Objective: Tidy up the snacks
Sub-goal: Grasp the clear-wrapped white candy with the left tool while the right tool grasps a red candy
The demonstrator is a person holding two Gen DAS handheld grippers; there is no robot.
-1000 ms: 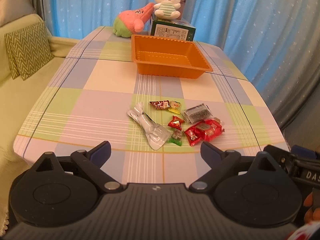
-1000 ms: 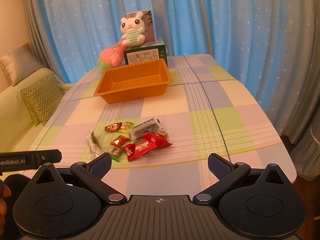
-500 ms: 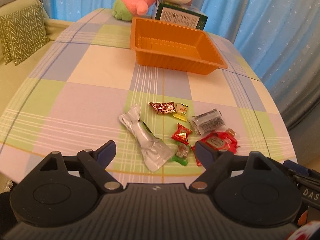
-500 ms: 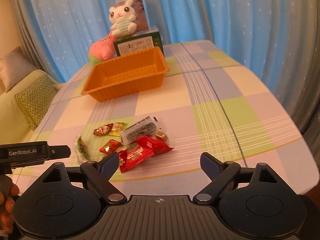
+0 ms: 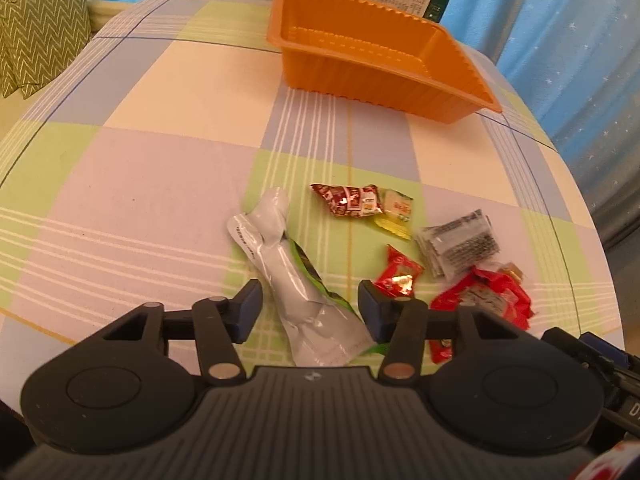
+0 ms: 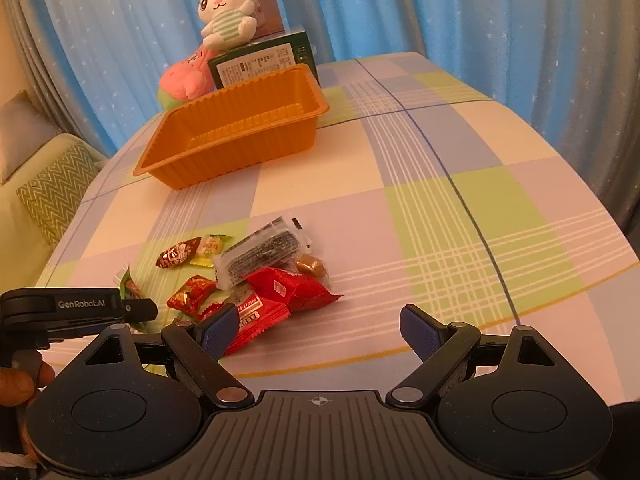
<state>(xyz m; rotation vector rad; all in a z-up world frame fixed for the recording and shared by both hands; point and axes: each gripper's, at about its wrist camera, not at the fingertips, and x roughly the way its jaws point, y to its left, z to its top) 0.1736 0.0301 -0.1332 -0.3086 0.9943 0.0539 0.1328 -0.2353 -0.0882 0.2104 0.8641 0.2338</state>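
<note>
The left gripper [image 5: 310, 308] hangs low over the silver-and-green pouch [image 5: 298, 280], its jaws having just been closing to a narrow gap with the pouch between them; the pads do not visibly press it, and the pouch's near end is hidden behind the gripper body. The right gripper [image 6: 318, 328] stands with jaws wide and nothing between them, its left pad overlapping the near end of the red packet [image 6: 280, 296]. In the right wrist view the left tool covers most of the pouch, and a fingertip [image 6: 24, 386] shows at the frame's edge. The loose snacks lie in a cluster on the checked tablecloth [image 6: 460, 200]: a small red candy [image 5: 400, 274], a clear dark-printed wrapper [image 5: 458, 242], a brown-red candy [image 5: 346, 199] touching a yellow one [image 5: 394, 210], and a caramel sweet [image 6: 310, 266] partly tucked behind the red packet. Farther off sits the orange tray [image 6: 240, 124], holding nothing visible. Behind it stand a green box [image 6: 260, 64], a pink plush [image 6: 188, 78] partly hidden, and a white rabbit plush [image 6: 226, 10] before blue curtains [image 6: 480, 8].
</note>
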